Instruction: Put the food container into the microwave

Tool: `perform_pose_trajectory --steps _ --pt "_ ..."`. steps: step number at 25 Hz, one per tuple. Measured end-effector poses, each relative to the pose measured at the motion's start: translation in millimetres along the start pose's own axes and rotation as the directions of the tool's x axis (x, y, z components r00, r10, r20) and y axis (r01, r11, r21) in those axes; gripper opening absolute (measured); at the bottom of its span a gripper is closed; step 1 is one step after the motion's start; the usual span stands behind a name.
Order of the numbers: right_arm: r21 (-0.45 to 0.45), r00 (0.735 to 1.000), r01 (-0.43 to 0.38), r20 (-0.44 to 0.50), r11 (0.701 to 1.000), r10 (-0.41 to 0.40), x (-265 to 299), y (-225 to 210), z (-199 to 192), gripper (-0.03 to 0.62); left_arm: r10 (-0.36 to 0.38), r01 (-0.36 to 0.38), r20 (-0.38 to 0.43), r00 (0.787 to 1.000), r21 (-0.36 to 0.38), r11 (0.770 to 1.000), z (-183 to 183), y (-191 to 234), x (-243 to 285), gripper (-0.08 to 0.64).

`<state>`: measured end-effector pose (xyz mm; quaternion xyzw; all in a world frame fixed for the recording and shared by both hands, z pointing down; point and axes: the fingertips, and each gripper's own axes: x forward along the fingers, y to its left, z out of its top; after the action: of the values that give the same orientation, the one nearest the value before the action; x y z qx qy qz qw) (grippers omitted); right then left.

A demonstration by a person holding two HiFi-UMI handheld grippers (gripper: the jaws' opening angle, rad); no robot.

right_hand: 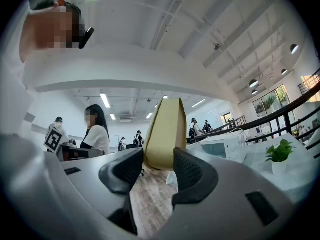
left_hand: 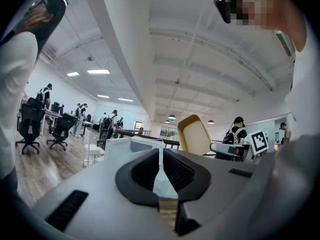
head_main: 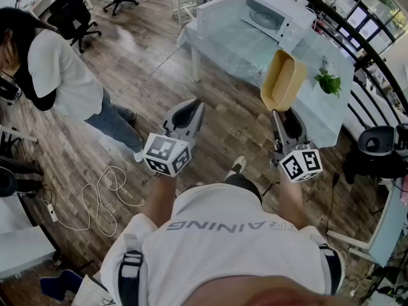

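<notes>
The food container (head_main: 283,80) is a tan-yellow oblong tub, held up on edge in the air short of the table. My right gripper (head_main: 281,113) is shut on its lower end; in the right gripper view the container (right_hand: 165,129) stands between the two black pads (right_hand: 192,173). The white microwave (head_main: 275,16) sits on the far table, its round turntable showing, well beyond the container. It also shows past the container in the right gripper view, as the microwave (right_hand: 223,146). My left gripper (head_main: 196,107) hangs level over the floor, shut with nothing in it (left_hand: 161,153).
A table with a pale blue cloth (head_main: 242,53) carries the microwave and a small green plant (head_main: 328,81). A person in a white top (head_main: 60,69) stands at the left. White cable (head_main: 102,196) lies on the wooden floor. Office chairs (head_main: 76,14) and a black railing (head_main: 376,62) border the area.
</notes>
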<state>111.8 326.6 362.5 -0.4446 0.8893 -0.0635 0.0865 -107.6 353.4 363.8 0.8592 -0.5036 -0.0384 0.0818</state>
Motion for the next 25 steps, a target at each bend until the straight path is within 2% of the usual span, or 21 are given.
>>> perform_pose_trajectory --steps 15,25 --pt "-0.003 1.0 -0.002 -0.006 1.0 0.002 -6 2 -3 0.207 -0.018 0.017 -0.024 1.0 -0.014 1.0 -12 -11 -1 0.052" --pt "0.034 1.0 -0.009 0.022 0.999 0.008 -3 -7 -1 0.207 -0.017 0.016 -0.034 0.999 -0.02 1.0 -15 -10 5 0.052"
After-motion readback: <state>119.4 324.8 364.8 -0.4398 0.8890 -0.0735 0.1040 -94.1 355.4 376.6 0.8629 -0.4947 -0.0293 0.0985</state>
